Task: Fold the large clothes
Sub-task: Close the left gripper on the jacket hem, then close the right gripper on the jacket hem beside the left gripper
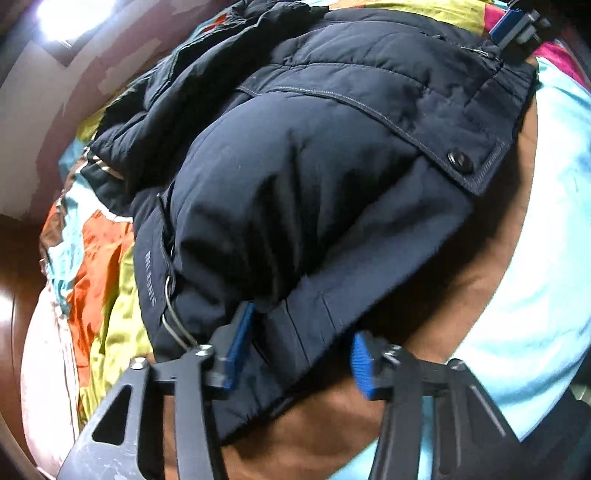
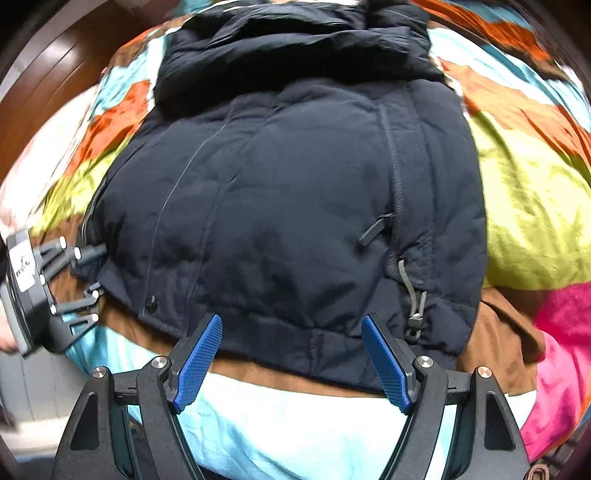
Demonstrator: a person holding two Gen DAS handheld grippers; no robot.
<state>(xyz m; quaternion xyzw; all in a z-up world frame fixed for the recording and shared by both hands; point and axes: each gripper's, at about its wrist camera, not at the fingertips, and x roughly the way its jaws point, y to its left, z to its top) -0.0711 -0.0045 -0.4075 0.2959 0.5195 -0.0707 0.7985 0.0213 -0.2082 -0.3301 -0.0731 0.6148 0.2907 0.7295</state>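
Observation:
A dark navy padded jacket (image 1: 314,177) lies folded on a bright patchwork bedspread (image 1: 96,266); it fills the right wrist view (image 2: 288,206) too. My left gripper (image 1: 299,354) is open, its blue pads (image 1: 238,347) astride the jacket's near corner and hem without pinching it. My right gripper (image 2: 291,358) is open, its blue pads (image 2: 197,363) at the jacket's lower hem, one on each side. The left gripper also shows at the left edge of the right wrist view (image 2: 79,280). The right gripper's tip shows at the top right of the left wrist view (image 1: 517,26).
The bedspread (image 2: 535,229) has light blue, brown, yellow, orange and pink patches and spreads around the jacket. A dark wooden bed frame (image 2: 40,96) runs along the far left. A drawcord toggle (image 2: 415,317) hangs at the jacket's hem.

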